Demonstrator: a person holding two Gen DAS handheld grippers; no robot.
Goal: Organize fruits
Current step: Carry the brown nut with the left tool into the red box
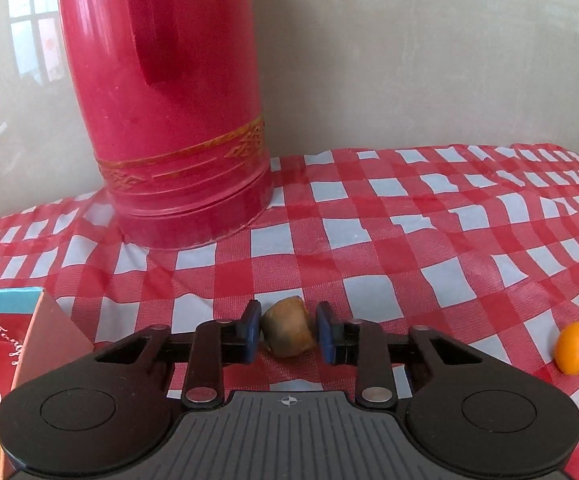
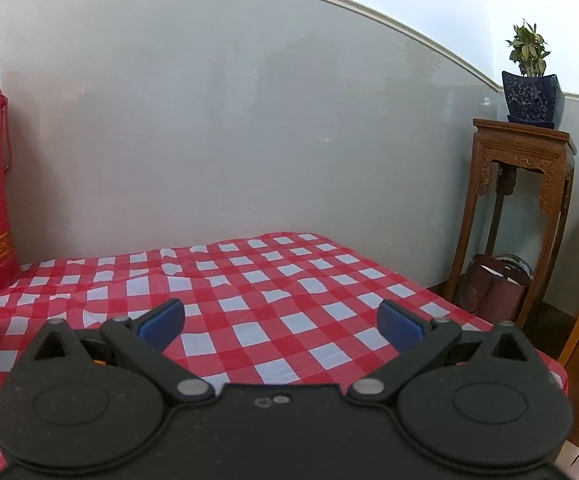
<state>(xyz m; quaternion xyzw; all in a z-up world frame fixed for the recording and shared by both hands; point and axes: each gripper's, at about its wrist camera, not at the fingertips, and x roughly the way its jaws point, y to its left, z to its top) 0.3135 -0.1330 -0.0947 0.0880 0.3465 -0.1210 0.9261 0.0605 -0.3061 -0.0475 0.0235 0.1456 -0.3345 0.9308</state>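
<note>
Pinching a small brown fruit (image 1: 287,332) between the left tongs (image 1: 288,334) low over the checked surface (image 1: 409,240), lift gently toward the box (image 1: 5,344) at near left, while the right tongs (image 2: 280,322) hang wide and empty.

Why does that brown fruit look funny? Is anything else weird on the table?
The brown fruit between the left gripper's pads looks dented and uneven, maybe bruised. A small orange fruit sits alone on the rumpled checkered cloth, away from the box. Nothing is spilled.
</note>
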